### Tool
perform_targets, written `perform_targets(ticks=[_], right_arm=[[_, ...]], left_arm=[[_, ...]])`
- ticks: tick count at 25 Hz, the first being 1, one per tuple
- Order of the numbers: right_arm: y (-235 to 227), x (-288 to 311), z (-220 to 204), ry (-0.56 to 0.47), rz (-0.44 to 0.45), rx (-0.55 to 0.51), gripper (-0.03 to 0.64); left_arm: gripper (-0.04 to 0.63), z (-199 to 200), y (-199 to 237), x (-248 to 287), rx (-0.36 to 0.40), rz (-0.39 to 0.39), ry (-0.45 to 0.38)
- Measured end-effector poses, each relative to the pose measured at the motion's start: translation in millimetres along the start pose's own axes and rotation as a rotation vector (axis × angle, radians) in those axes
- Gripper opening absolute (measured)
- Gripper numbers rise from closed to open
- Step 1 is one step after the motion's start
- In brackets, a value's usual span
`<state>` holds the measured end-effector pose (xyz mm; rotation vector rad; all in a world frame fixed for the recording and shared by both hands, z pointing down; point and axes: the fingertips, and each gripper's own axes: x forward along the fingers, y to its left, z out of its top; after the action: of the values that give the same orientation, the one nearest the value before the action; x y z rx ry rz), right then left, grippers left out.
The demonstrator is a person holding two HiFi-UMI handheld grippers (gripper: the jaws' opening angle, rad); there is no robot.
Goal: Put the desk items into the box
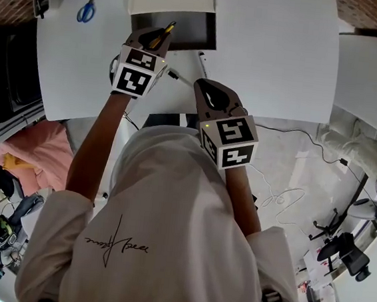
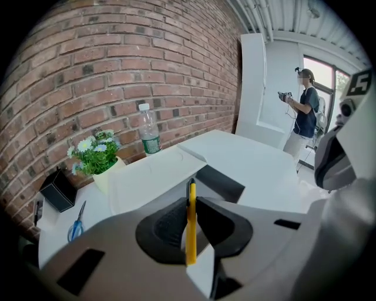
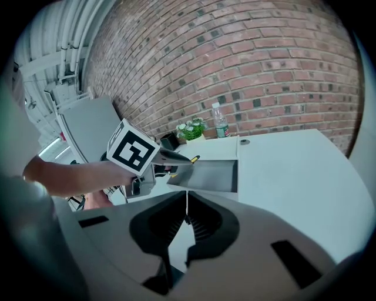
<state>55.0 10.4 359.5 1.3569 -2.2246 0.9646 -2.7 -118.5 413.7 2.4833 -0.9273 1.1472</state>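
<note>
A yellow pen with a black tip stands pinched between the pads of my left gripper. In the head view that left gripper holds the pen at the near left edge of the open box, whose inside is dark. My right gripper hovers over the white desk just near of the box, shut with nothing in it. From the right gripper view I see the box ahead and the pen's tip at its left rim.
Two markers lie on the desk by the box. Blue scissors and a black holder are at the far left. The box lid, a flower pot and a water bottle stand by the brick wall.
</note>
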Motion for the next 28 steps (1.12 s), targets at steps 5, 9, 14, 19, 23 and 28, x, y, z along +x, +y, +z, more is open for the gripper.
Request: perform_targets(ticks=[5, 9, 14, 19, 23, 28], right_arm=[[-8, 0, -1, 0.0, -0.012, 0.015, 0.026], [-12, 0, -1, -0.001, -0.025, 0.028, 0.026], [-17, -4, -2, -0.003, -0.036, 0.039, 0.026], [-18, -3, 0, -0.002, -0.036, 0.041, 0.026], [-19, -1, -1, 0.001, -0.032, 0.04, 0.026], [-18, 2, -1, 0.008, -0.028, 0.037, 0.026]], left_arm=[[0.054, -1, 0, 11, 0.009, -0.011, 0.021], [0.054, -4, 2, 18, 0.011, -0.017, 0.037], [0.054, -7, -1, 24, 0.018, -0.017, 0.053], [0.054, -10, 1, 28, 0.015, -0.016, 0.064], [0.054, -12, 4, 33, 0.011, -0.009, 0.073], [0.054, -19, 6, 39, -0.012, -0.006, 0.086]])
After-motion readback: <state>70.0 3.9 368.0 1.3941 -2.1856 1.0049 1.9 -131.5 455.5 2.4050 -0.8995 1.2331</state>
